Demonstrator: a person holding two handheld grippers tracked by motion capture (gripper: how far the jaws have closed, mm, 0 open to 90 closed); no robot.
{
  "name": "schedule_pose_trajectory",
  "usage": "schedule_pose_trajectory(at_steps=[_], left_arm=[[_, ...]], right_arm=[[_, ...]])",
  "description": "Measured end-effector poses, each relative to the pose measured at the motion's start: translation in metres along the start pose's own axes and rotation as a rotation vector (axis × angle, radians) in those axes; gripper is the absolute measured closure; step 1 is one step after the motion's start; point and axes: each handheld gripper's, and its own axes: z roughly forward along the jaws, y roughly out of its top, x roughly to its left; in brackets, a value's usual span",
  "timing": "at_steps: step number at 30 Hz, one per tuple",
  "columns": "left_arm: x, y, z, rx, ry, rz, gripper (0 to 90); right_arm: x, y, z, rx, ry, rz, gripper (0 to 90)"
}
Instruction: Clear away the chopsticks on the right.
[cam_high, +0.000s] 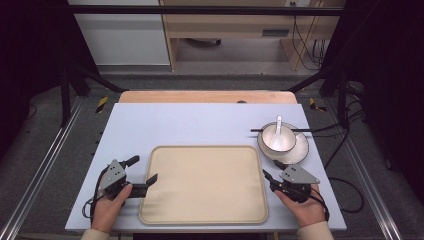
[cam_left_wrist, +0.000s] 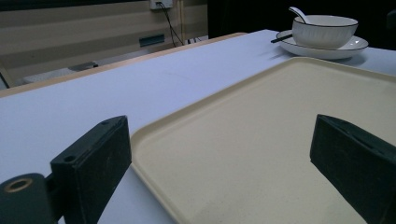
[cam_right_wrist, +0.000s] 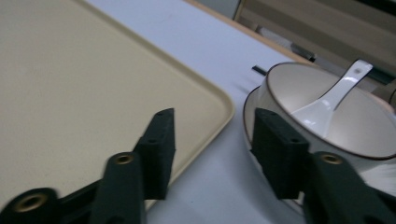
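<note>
Unmarked beige tray (cam_high: 204, 185), white bowl (cam_high: 278, 137), spoon (cam_high: 278, 126)

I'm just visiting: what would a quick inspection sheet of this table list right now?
Surface: pale blue table, wooden strip along its far edge.
Job's things: beige tray, bare; white bowl with spoon on a plate; black chopsticks behind the bowl.
Clutter: nothing seen.
Grippers: left gripper open, straddling the tray's left rim; right gripper open, beside the plate.
Cables: one trails from each gripper.
Surroundings: grey floor, wooden furniture beyond.
</note>
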Motion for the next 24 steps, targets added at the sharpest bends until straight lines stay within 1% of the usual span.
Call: schedule_pose_trajectory(at_steps=[1,2,3,4,5,6,8,9,11,12,13,14,15,17,18,19,21,22,24], left_arm=[[0.000,0.000,0.000,0.000,0.001,0.003,5.5],[-0.001,0.000,0.000,0.003,0.002,0.006,5.6],[-0.001,0.000,0.000,0.003,0.001,0.008,5.7],[-0.002,0.000,0.000,0.003,0.001,0.011,5.8],[-0.002,0.001,-0.001,0.000,-0.001,0.010,5.9],[-0.002,0.001,-0.001,-0.004,-0.002,0.009,5.9],[-0.003,0.002,-0.001,-0.007,-0.005,0.011,5.9],[-0.003,0.002,-0.001,-0.007,-0.005,0.011,5.9],[-0.004,0.001,0.000,-0.004,-0.006,0.011,5.9],[-0.004,0.001,0.000,0.002,-0.006,0.014,5.9],[-0.004,0.001,0.000,0.002,-0.006,0.014,5.9],[-0.004,0.001,0.000,0.001,-0.005,0.016,5.9],[-0.005,0.001,0.000,-0.001,-0.005,0.014,5.9],[-0.005,0.001,0.000,-0.001,-0.006,0.013,5.9],[-0.005,0.000,0.000,0.002,-0.005,0.012,5.9],[-0.005,0.000,0.001,0.008,-0.005,0.012,6.1],[-0.005,0.000,0.001,0.009,-0.003,0.013,6.2],[-0.005,0.000,0.000,0.006,-0.004,0.011,6.2],[-0.005,0.000,0.000,0.006,-0.004,0.011,6.2]], right_arm=[[-0.002,0.004,-0.004,-0.011,-0.019,-0.004,58.8],[-0.006,0.009,-0.008,-0.014,-0.034,0.012,63.9],[-0.011,0.014,-0.012,-0.007,-0.041,0.015,67.8],[-0.018,0.018,-0.015,0.001,-0.059,0.010,71.8],[-0.026,0.022,-0.017,0.005,-0.078,0.018,75.4],[-0.036,0.024,-0.018,0.014,-0.089,0.025,78.6],[-0.058,0.028,-0.015,0.041,-0.129,0.032,84.6],[-0.058,0.028,-0.015,0.041,-0.129,0.032,84.6],[-0.084,0.027,-0.006,0.078,-0.141,0.061,88.7],[-0.111,0.023,0.008,0.111,-0.157,0.122,90.0],[-0.111,0.023,0.008,0.111,-0.157,0.122,90.0],[-0.136,0.018,0.021,0.128,-0.194,0.145,90.0],[-0.146,0.017,0.026,0.119,-0.212,0.174,90.0],[-0.163,0.015,0.038,0.124,-0.225,0.202,90.0],[-0.170,0.013,0.047,0.144,-0.224,0.211,90.0],[-0.176,0.011,0.056,0.182,-0.224,0.200,90.0],[-0.185,0.006,0.072,0.228,-0.216,0.203,90.0],[-0.189,0.005,0.080,0.262,-0.218,0.192,90.0],[-0.197,0.003,0.089,0.272,-0.228,0.200,90.0]])
